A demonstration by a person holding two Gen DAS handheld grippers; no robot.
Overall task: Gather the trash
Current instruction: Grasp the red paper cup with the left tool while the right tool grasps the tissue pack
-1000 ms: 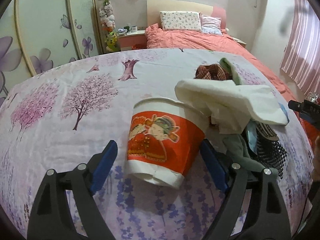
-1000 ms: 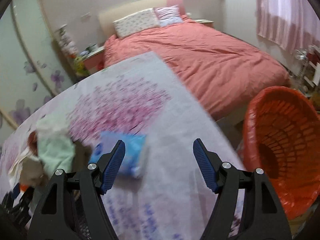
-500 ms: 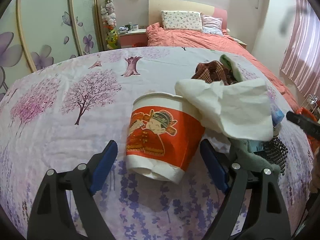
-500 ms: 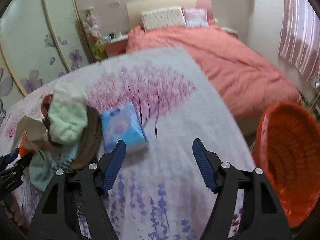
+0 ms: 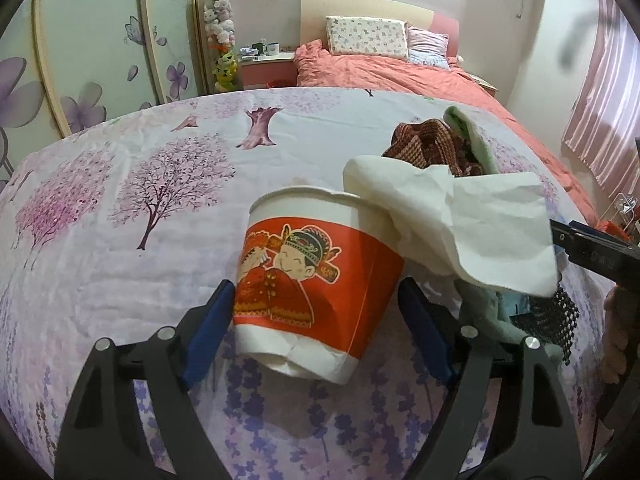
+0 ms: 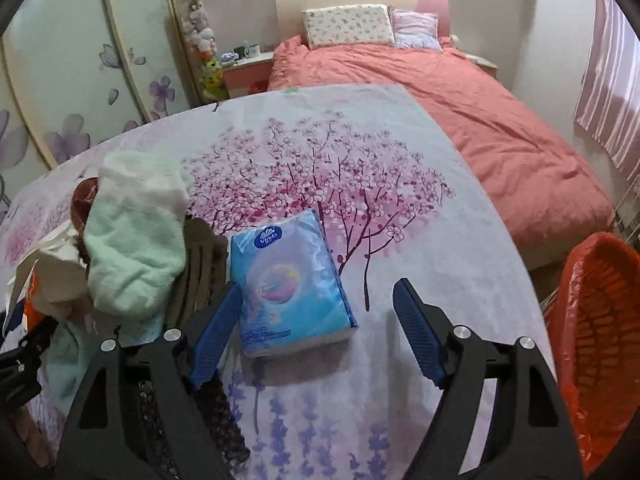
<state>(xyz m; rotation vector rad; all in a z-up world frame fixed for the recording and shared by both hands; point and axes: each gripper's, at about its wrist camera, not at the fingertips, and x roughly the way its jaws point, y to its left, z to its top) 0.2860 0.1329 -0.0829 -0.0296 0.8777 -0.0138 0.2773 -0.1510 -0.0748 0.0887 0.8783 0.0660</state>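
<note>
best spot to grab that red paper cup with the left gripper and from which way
Grip the paper cup across its red side wall, coming from its base end, as the left gripper is lined up and closing now. It lies tilted with the base toward the camera, and tissue crowds the rim.

I count 1 paper cup (image 5: 316, 292), red w/ cartoon print, sitting btwn my left gripper's pads. 1 crumpled white tissue sheet (image 5: 460, 228) just past the cup's rim, to the right. 1 blue tissue pack (image 6: 286, 284) lying ahead of my right gripper, nearer its left pad. 1 pale green towel (image 6: 136, 240) in the pile left of that gripper. 1 brown checked cloth (image 5: 428, 146) beyond the tissue. 1 black mesh item (image 5: 554, 316), can't tell what. 1 orange basket (image 6: 600, 340) off right of the right gripper. 2 pillows (image 6: 346, 24) far ahead on 1 bed (image 6: 460, 100).
</note>
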